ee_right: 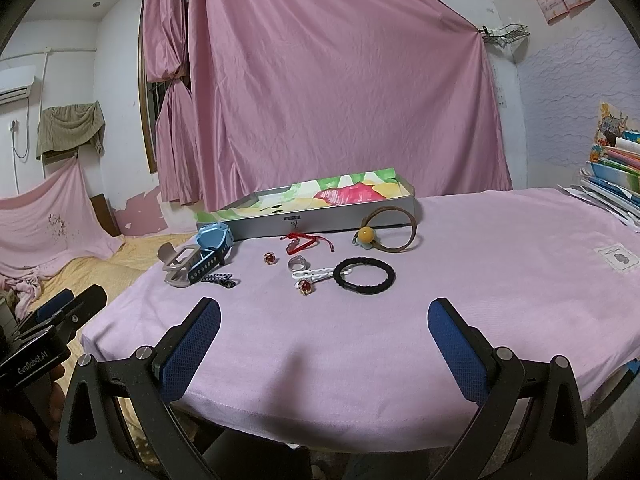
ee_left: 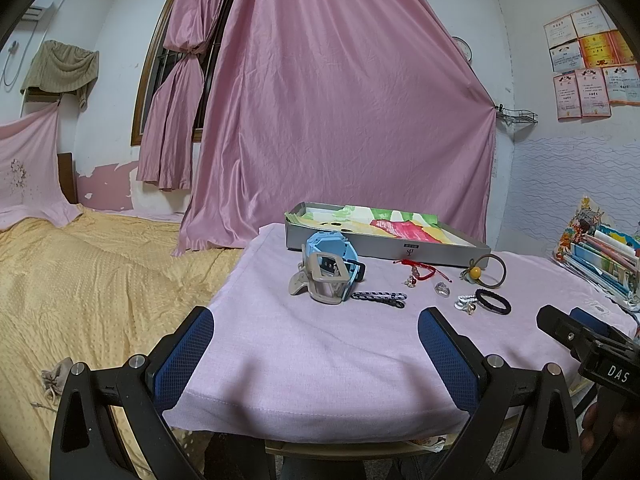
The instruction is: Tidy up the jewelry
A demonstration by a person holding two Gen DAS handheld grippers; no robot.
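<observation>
The left gripper [ee_left: 316,320] hangs over the near edge of the table [ee_left: 320,360] with its blue-padded fingers spread wide and nothing between them; the right gripper [ee_right: 324,320] is the same, jaws wide apart and empty, just off the near edge. Both seem poised ahead of a first pick, since nothing has yet gone into the shallow grey box [ee_right: 320,220] lined with bright paper, which lies along the far edge and is presumably where the pieces belong. The jewelry is strewn in the middle of the table, in front of the box: a blue watch [ee_right: 214,240] and a beige hair claw [ee_right: 180,264] toward the left, touching each other, a dark braided band [ee_right: 218,279] just before them, a red cord bracelet [ee_right: 308,240] close to the box, a silver ring [ee_right: 297,263], two small red-stoned pieces [ee_right: 269,257], a white chain [ee_right: 316,274], a black hair tie [ee_right: 365,276] and a brown loop with a yellow bead [ee_right: 388,232] leaning by the box. A pink cloth covers the table; a pink curtain [ee_right: 340,100] hangs behind, a bed with a yellow spread [ee_left: 80,280] lies to the left, and books [ee_right: 616,172] are stacked at the right edge.
</observation>
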